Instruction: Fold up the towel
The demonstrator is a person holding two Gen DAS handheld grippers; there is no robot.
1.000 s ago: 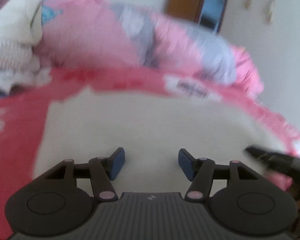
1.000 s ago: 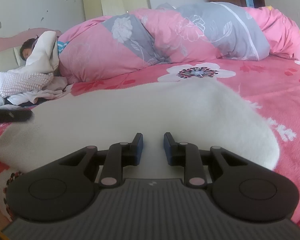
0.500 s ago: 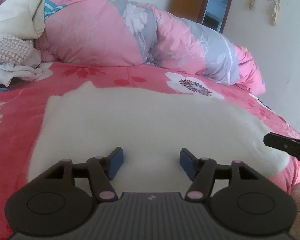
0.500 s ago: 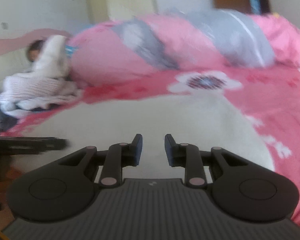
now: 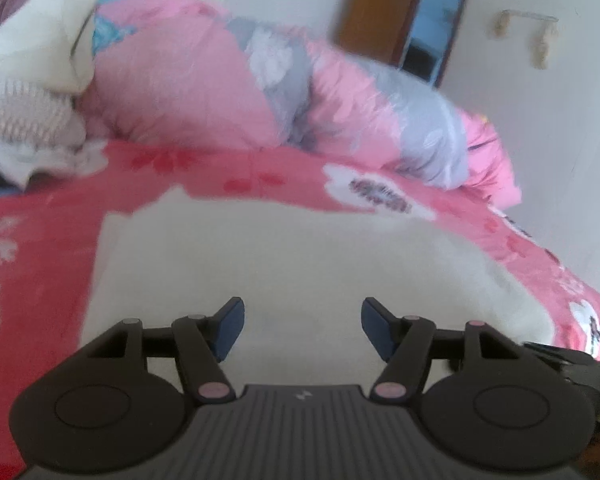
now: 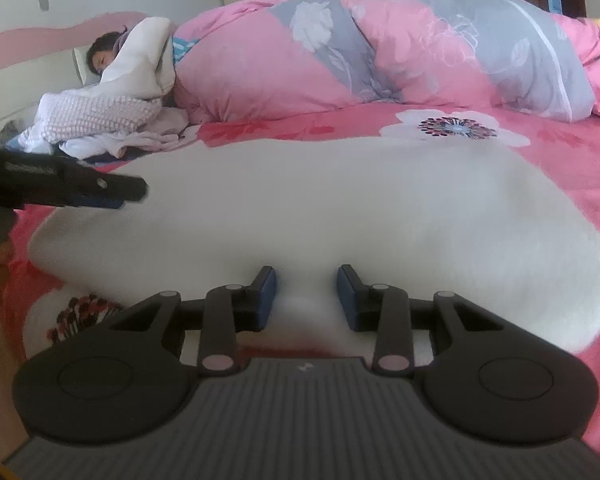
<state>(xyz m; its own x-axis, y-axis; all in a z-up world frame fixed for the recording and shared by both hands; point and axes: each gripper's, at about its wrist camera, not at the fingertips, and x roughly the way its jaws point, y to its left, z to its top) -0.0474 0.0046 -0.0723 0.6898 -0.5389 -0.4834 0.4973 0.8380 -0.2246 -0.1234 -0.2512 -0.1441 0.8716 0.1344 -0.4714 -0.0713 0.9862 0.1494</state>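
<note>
While the white towel (image 6: 340,216) lies spread flat on the pink flowered bed (image 6: 572,152), both claws hover low over its near edge. The left claw (image 5: 302,330) is released, its blue pads wide apart and parting further, with bare towel (image 5: 292,264) showing in the gap and nothing pinched. Over on the other side, the right claw (image 6: 306,298) is released too, its jaws narrower but opening, the towel's near edge showing between the pads without being squeezed. From the right wrist view the left claw (image 6: 112,192) pokes in from the left, above the towel's left end. A rolled pink and grey quilt (image 6: 380,52) runs along the far side of the bed, well apart from the towel, and a person (image 6: 104,54) lies beside it near a heap of white cloth (image 6: 100,120). The left view is blurred.
</note>
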